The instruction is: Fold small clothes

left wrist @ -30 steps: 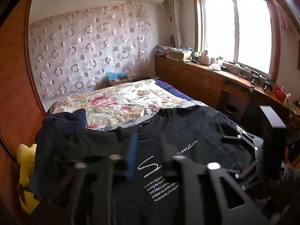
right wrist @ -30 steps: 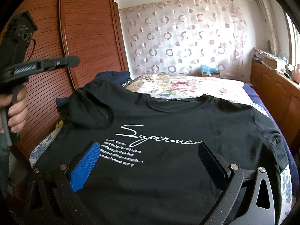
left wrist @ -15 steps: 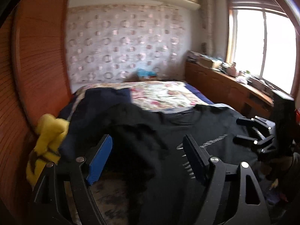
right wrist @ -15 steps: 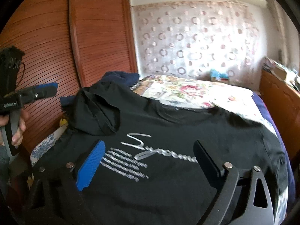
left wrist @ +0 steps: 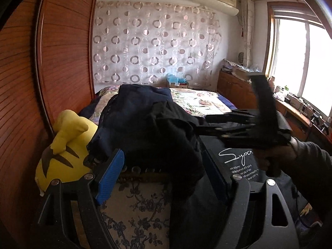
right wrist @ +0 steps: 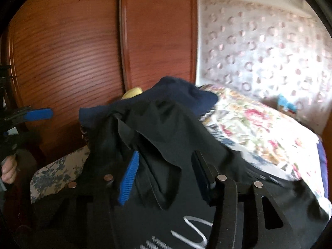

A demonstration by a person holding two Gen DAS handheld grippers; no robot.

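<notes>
- Left wrist view: the left gripper (left wrist: 162, 172) stands wide apart, its blue ribbed pad (left wrist: 110, 176) at 8 o'clock and the dark pad at 4 o'clock, with a bunched fold of the black cotton T-shirt with white script lettering (left wrist: 178, 145) lying between them; neither pad presses on the cloth.
- The shirt is heaped on the near end of the bed with the floral quilt (left wrist: 197, 100), its white print showing at 3 o'clock of the left fingers.
- Behind the heap, toward 12 o'clock, a dark navy garment (left wrist: 137, 99) is piled up, touching the black cloth.
- At 9 o'clock a yellow plush toy with dark stripes (left wrist: 62, 145) sits against the reddish wooden slatted wardrobe (left wrist: 20, 83).
- The right gripper comes in from 3 o'clock in this view, held by a hand in a dark sleeve (left wrist: 311, 166), its black fingers reaching over the shirt.
- Right wrist view, rather blurred: the right gripper (right wrist: 165, 173) has just been closing, now about half apart; a raised flap of the black shirt hangs down between the blue pad (right wrist: 128, 178) and the dark one.
- Whether those pads already pinch the flap, I cannot tell through the blur.
- At 9 o'clock there, a hand (right wrist: 8, 170) holds the left gripper's handle.
</notes>
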